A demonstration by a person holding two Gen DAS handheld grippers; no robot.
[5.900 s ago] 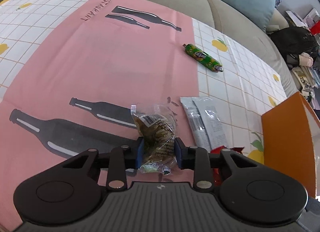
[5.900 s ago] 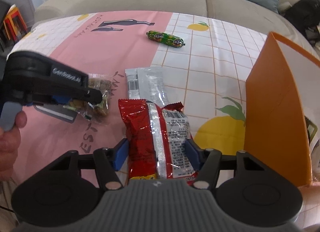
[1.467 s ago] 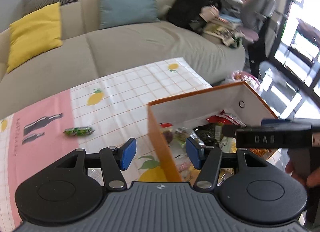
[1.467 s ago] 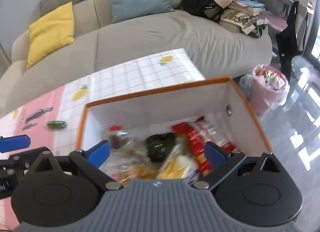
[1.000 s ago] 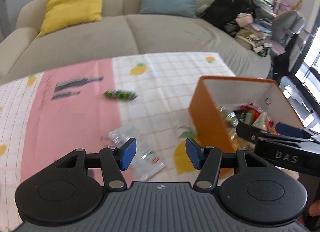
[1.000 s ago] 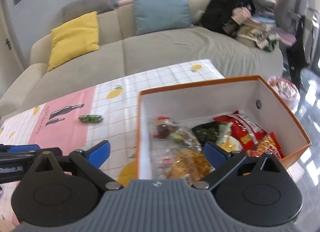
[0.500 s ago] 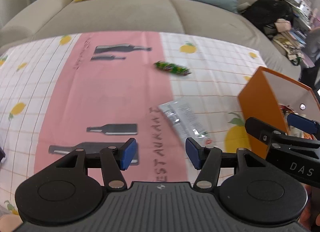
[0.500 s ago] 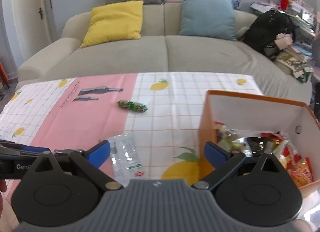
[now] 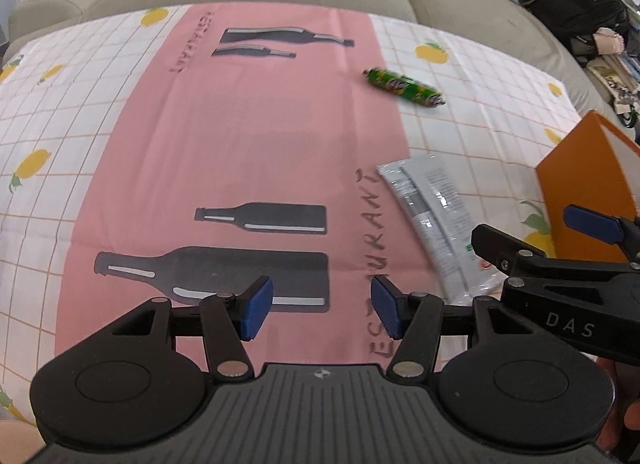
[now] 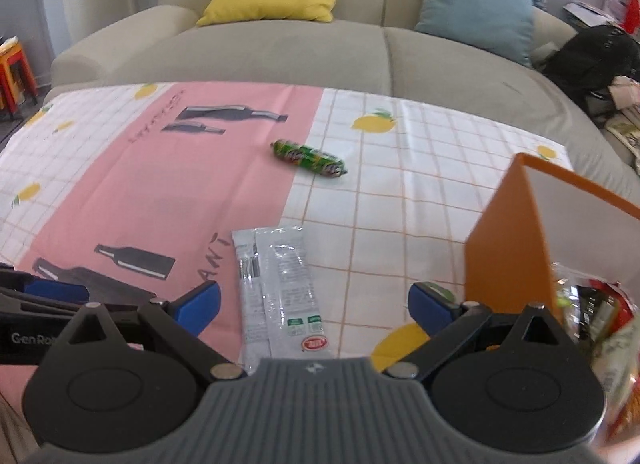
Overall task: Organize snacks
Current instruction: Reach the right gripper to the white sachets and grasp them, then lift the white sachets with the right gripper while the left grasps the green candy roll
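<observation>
Silver packet (image 10: 276,296): lies flat on the cloth (image 10: 168,191), straddling the pink-and-white seam, long axis running away from the camera; right under the right gripper now.
Green roll (image 10: 308,158): further out on the cloth, well apart from the packet, lying at a slant.
Box (image 10: 512,232): orange, standing at the right edge of the cloth, snacks already inside.
Right gripper (image 10: 314,304): fingers spread wide, nothing between them, one blue pad on each side of the packet's near end.
Left gripper (image 9: 322,312): fingers parted and empty too, over the pink panel, left of the packet (image 9: 436,219).
Step in hand: by my read, the packet is next, and the right gripper is the one lined up for it.
How to do it well: come down square, pads astride the narrow width, and pinch the near end; it's thin, flat foil, so it may slide or buckle rather than lift.
Left's job: probably the green roll (image 9: 404,87); take it across its short axis so it can't roll away.
Watch: the grippers sit near each other, so keep them from crossing on the way to the box (image 9: 584,187).
</observation>
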